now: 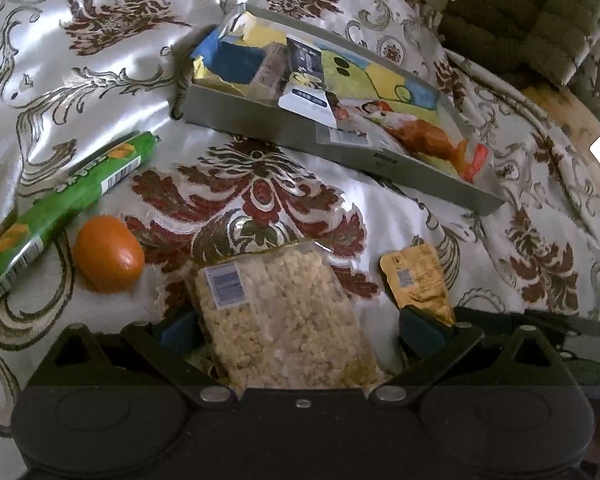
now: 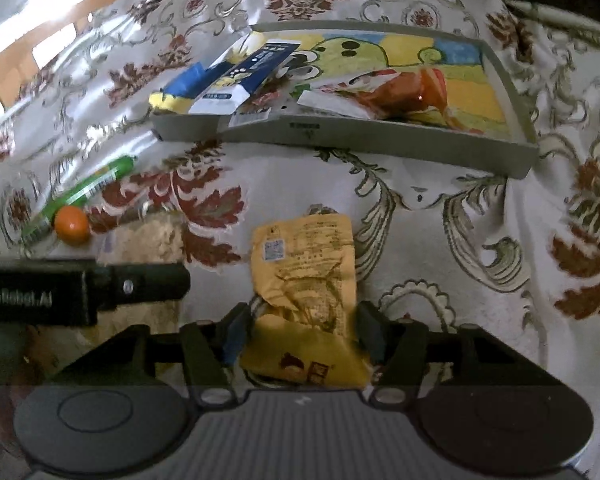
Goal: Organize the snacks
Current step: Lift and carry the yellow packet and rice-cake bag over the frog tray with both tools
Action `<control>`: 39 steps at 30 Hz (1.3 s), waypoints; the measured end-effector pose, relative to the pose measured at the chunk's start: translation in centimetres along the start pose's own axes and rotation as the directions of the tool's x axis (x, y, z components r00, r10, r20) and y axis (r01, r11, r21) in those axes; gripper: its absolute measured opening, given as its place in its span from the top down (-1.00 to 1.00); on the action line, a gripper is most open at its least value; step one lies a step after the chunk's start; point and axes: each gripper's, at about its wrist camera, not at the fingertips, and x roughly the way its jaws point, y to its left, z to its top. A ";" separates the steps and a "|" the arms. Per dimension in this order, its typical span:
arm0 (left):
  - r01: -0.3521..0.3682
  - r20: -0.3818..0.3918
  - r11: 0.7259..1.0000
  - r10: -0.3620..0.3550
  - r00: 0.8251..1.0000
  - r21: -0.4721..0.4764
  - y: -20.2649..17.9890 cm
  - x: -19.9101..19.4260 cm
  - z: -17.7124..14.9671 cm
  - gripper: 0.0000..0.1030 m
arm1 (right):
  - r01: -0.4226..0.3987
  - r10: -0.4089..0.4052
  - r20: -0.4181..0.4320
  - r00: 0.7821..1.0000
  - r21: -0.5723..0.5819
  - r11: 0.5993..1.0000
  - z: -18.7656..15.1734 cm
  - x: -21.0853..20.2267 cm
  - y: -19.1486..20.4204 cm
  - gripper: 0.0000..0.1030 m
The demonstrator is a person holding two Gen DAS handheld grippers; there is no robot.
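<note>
Left jaws astride clear puffed-grain pack (image 1: 284, 312); right jaws astride yellow pouch (image 2: 306, 276).

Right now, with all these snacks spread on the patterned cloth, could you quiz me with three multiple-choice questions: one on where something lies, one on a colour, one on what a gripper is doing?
1. Where is the orange?
A. in the tray
B. beside the green roll
C. on the yellow packet

2. What colour is the long roll?
A. green
B. red
C. blue

3. What sits between the right gripper's fingers?
A. nothing
B. the orange
C. the yellow packet

Answers:
1 B, it lies on the cloth next to the roll, outside the tray.
2 A, its wrapper is green.
3 C, the yellow packet lies between both fingers.
</note>
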 end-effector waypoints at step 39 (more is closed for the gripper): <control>-0.017 0.109 0.999 0.013 0.994 0.036 -0.9 -3.0 0.3 -0.63 | 0.081 -0.072 0.169 0.983 -0.044 0.996 0.1 -2.2 0.9 -0.14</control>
